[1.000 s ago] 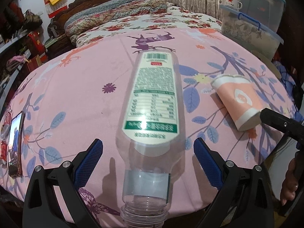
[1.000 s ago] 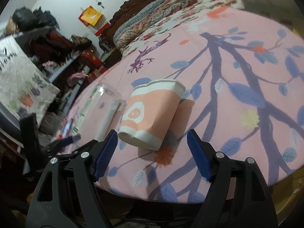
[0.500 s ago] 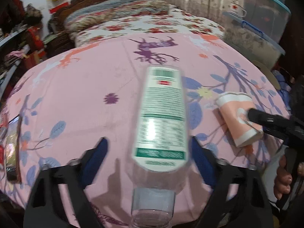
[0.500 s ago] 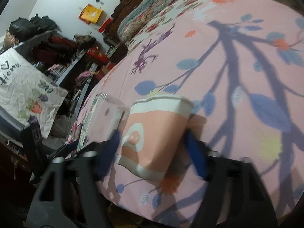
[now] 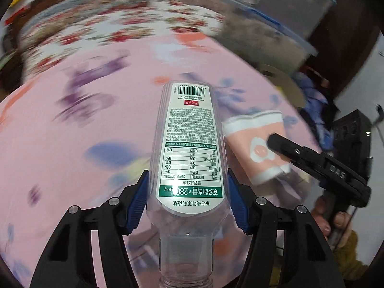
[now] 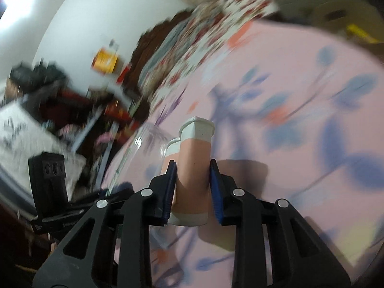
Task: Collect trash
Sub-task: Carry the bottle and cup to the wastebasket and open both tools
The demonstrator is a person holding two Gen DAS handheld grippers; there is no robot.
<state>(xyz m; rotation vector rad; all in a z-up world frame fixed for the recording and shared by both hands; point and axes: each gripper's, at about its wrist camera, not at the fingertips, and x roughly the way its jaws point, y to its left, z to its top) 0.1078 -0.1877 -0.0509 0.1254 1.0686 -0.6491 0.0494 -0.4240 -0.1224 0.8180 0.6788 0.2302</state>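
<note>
Clear plastic bottle, neck toward camera, clamped by the left hand-held gripper above the pink bed cover; beyond, right hand-held gripper squeezing the crushed paper cup: lift both steadily, keeping pressure even.

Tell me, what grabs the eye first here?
A clear plastic bottle with a green-and-white label fills the middle, clamped in the left gripper. Just right of it, the right gripper squeezes a pink paper cup. Behind both lies a pink bedspread printed with leaves.
</note>
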